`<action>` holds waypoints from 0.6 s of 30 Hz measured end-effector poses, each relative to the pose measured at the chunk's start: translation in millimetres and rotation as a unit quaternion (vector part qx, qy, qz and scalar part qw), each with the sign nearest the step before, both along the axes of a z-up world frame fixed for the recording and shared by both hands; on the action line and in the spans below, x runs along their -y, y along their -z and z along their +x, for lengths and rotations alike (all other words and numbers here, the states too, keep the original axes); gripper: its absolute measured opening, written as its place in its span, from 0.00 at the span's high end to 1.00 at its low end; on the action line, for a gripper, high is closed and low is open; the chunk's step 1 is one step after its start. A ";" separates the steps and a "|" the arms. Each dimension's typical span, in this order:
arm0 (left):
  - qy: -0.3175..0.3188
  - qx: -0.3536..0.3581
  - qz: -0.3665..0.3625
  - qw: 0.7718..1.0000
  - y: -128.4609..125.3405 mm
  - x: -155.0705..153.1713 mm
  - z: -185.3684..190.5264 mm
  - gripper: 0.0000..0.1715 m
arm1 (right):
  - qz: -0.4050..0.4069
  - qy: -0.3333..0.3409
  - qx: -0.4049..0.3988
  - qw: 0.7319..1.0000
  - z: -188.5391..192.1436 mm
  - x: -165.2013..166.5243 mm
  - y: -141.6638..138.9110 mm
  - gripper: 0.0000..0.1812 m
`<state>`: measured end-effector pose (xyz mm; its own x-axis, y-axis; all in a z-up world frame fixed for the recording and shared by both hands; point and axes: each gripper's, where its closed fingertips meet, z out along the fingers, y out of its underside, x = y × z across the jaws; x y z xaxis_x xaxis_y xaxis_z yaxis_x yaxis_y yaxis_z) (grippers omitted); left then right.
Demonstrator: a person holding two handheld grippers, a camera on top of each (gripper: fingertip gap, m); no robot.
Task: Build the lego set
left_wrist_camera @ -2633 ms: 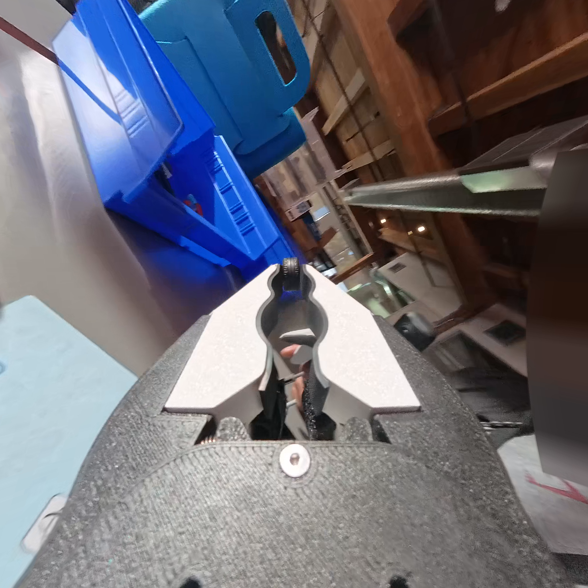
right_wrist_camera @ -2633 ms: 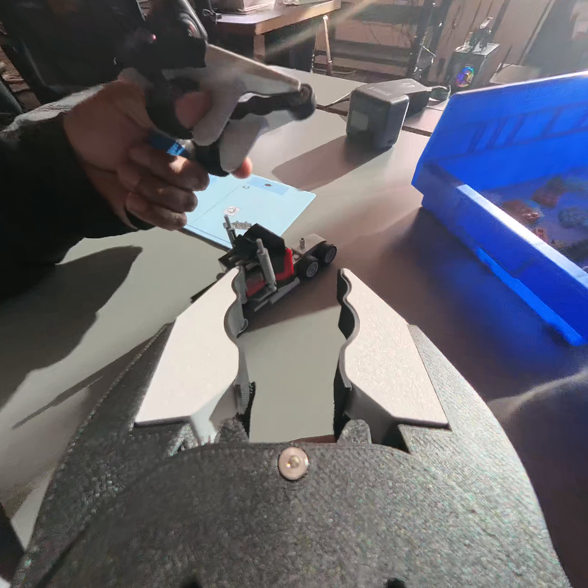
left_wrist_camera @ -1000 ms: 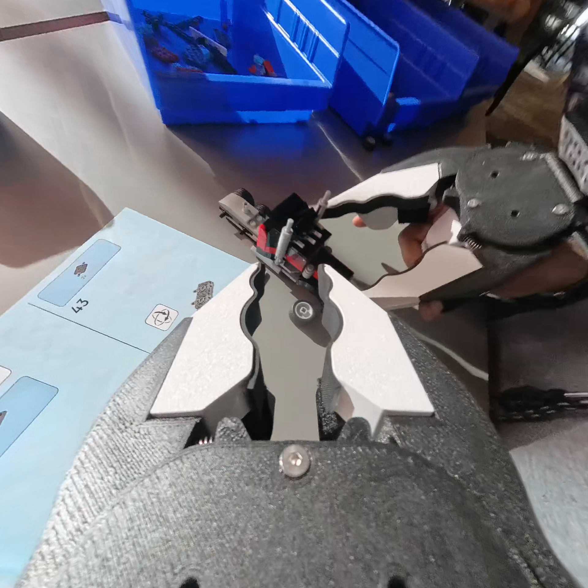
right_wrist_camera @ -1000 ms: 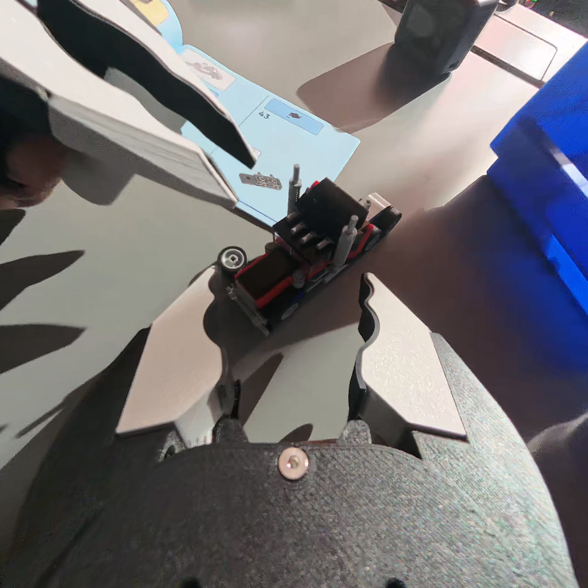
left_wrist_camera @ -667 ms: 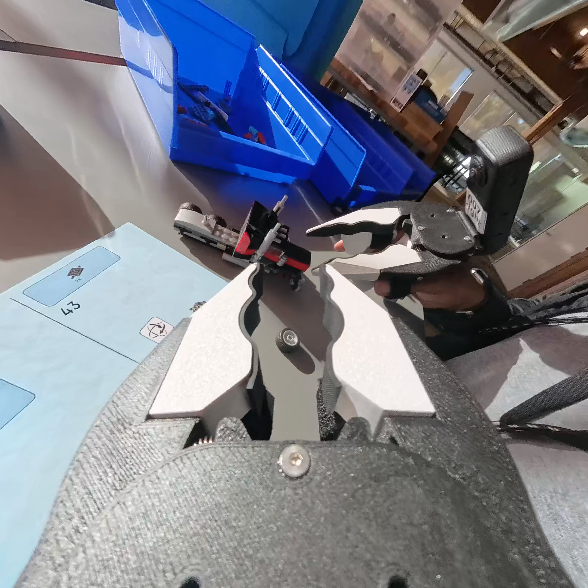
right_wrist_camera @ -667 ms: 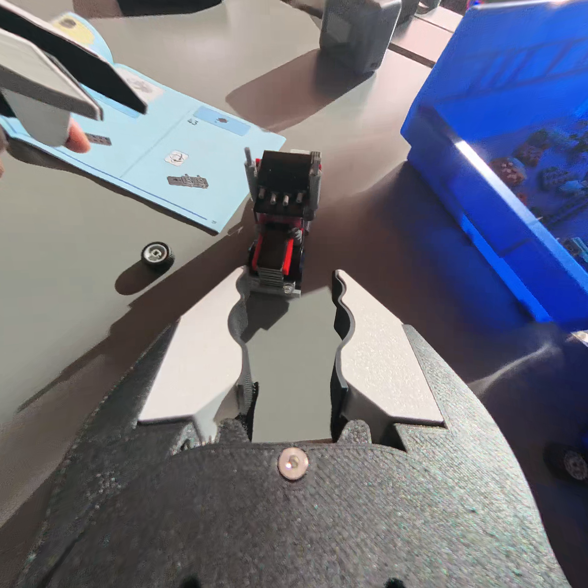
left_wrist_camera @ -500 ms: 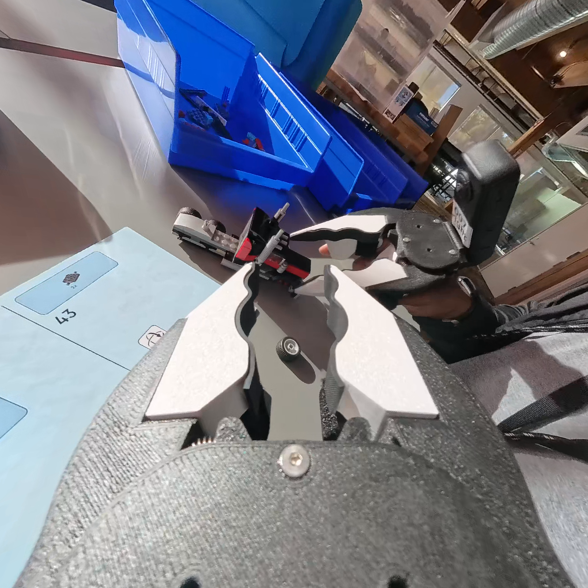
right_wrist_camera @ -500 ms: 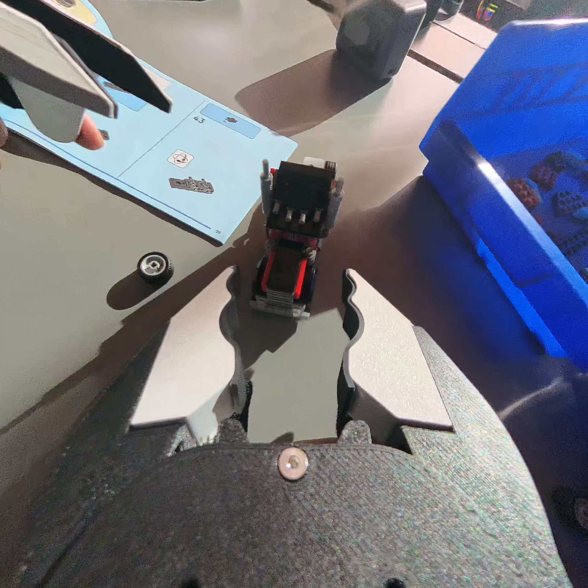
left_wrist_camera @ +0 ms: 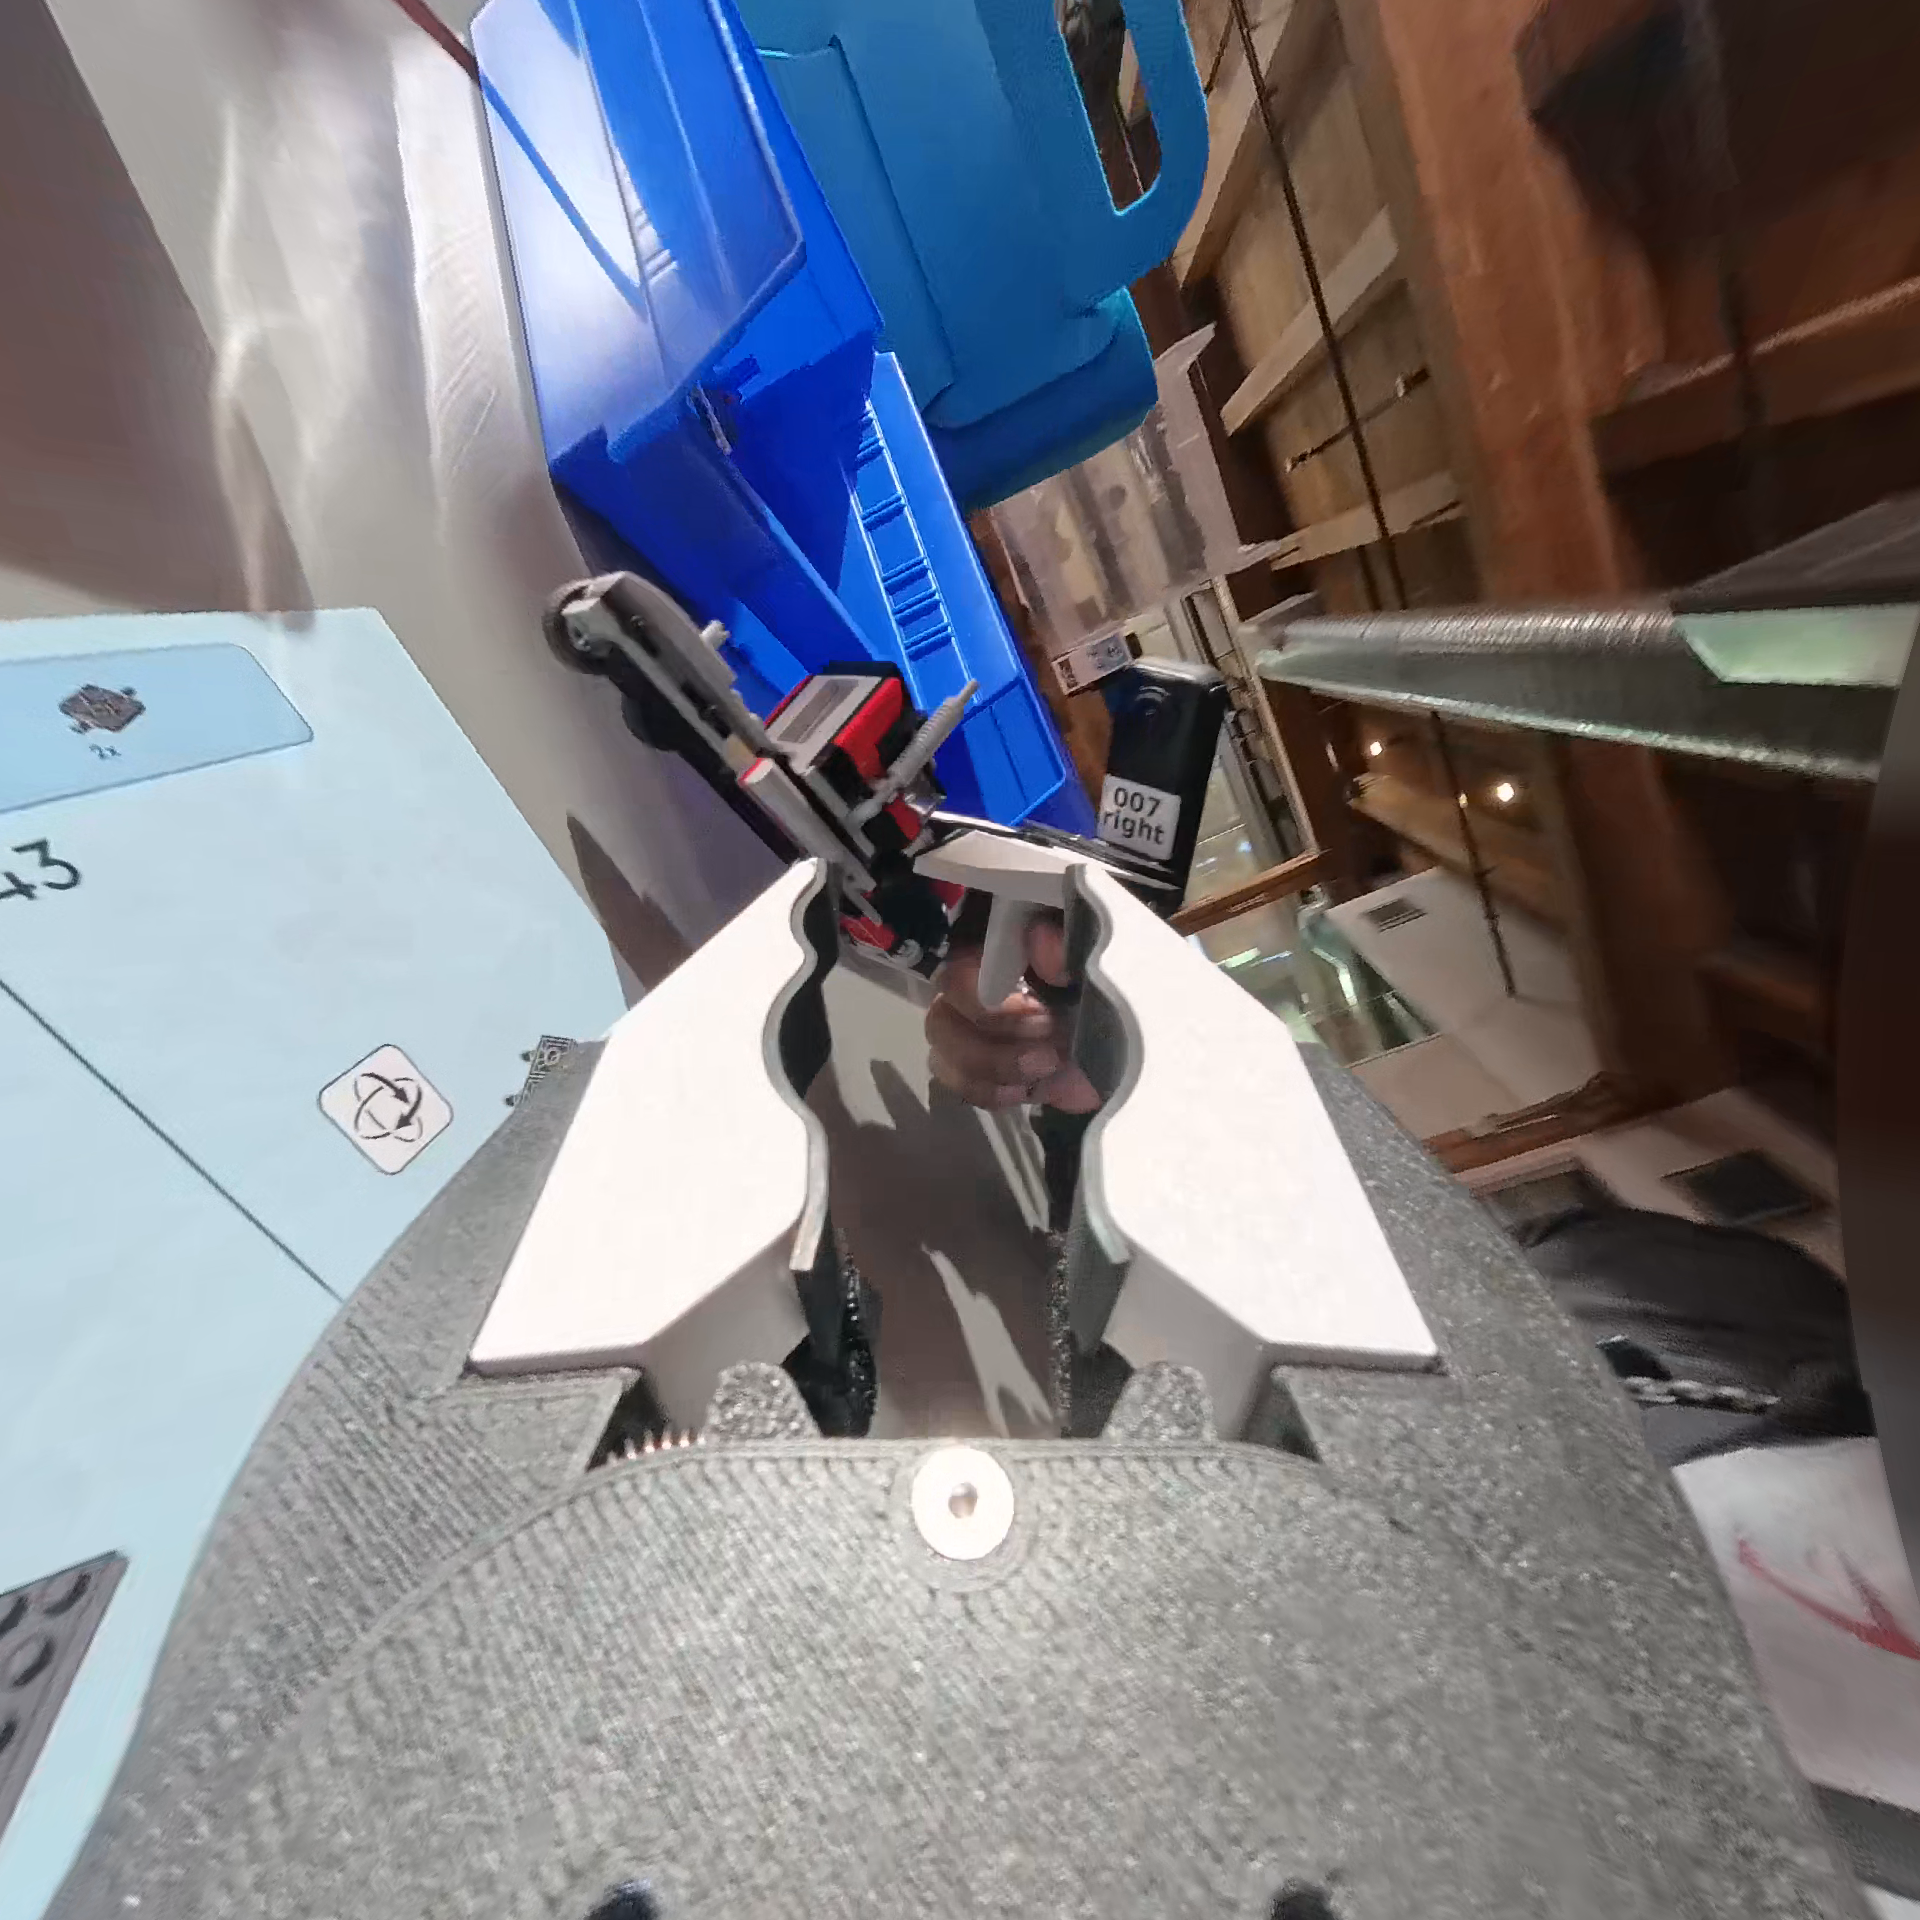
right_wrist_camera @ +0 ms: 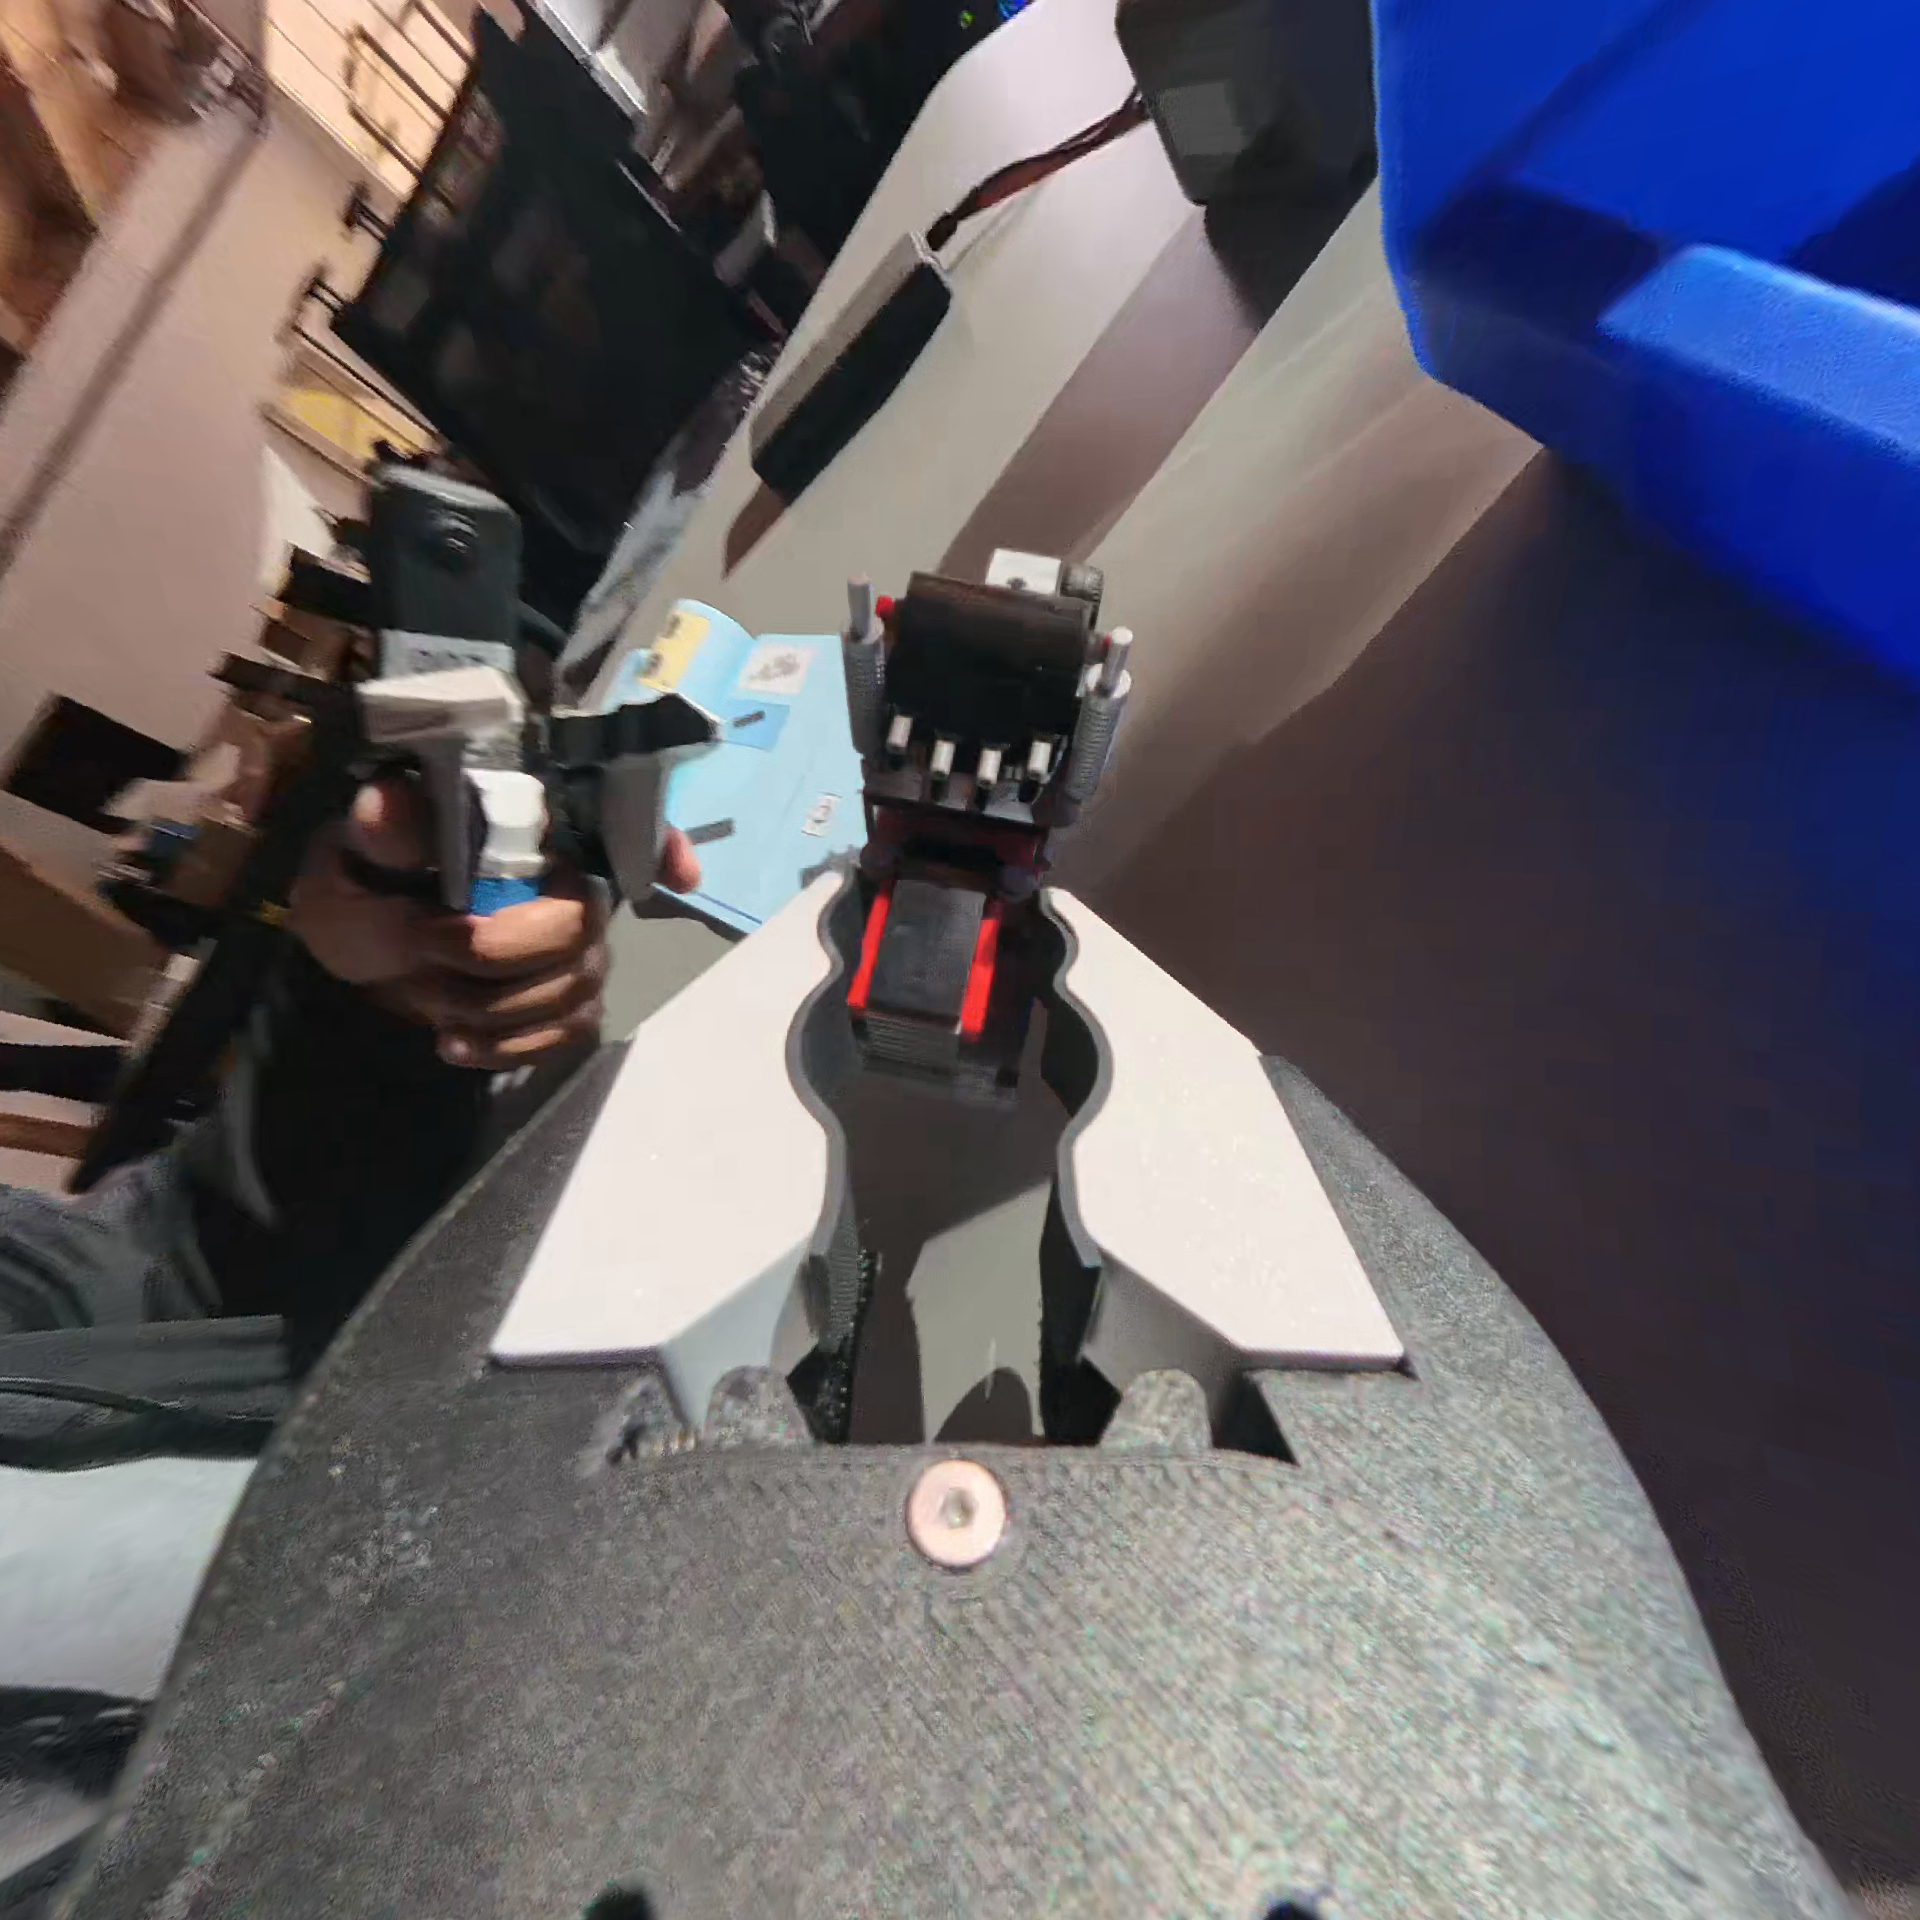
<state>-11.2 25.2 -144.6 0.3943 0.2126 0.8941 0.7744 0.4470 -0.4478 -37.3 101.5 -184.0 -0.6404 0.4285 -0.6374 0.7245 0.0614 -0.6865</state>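
The right gripper (right_wrist_camera: 943, 940), a pair of white plastic fingers on a black textured body, is clamping the hood end of the black, red and grey brick-built toy truck (right_wrist_camera: 971, 790). In the left wrist view the truck (left_wrist_camera: 790, 758) is appearing tilted and seemingly clear of the grey tabletop (left_wrist_camera: 343, 343). The truck's long axis is running straight ahead from the right gripper, in line with its fingers: hood between the fingertips, cab and grey exhaust stacks beyond, rear chassis farthest away.

The left gripper (left_wrist_camera: 951, 899) is standing with its fingers apart and holding nothing. The truck's hood end is lying directly ahead of its fingertips, with the long axis running up and to the left across that view. Judged from this, the left gripper is the free one for any part still to be fitted, and it would have to approach the truck from the side.

The light-blue printed instruction sheet (left_wrist_camera: 208, 935) is lying flat beside the truck, and the large blue plastic parts bin (left_wrist_camera: 665, 270) is standing behind it.

Hidden or unclear: the truck's underside is partly hidden; the bin contents are not visible; the right wrist view is blurred at its left edge.
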 end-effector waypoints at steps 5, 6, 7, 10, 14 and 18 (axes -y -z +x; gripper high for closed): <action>-0.002 0.061 0.062 0.996 6.5 -14.2 -20.9 0.65 | -0.121 -0.027 0.055 0.991 1.0 4.1 -24.1 0.82; -0.005 0.059 0.074 0.995 3.6 -17.2 -24.7 0.60 | -0.144 -0.038 0.063 0.987 2.9 6.4 -30.1 0.82; -0.009 0.054 0.084 0.995 0.0 -20.1 -28.3 0.57 | -0.164 -0.053 0.069 0.983 6.0 9.3 -35.9 0.82; -0.021 0.037 0.122 0.992 -15.3 -29.1 -38.0 0.49 | -0.208 -0.092 0.089 0.970 13.6 18.7 -48.6 0.82; 0.020 0.034 0.146 0.989 -26.4 -50.0 -36.9 0.49 | -0.228 -0.132 0.103 0.959 18.9 29.2 -54.7 0.82; 0.029 0.036 0.169 0.985 -28.2 -51.4 -38.9 0.60 | -0.222 -0.161 0.105 0.956 23.3 35.5 -55.9 0.82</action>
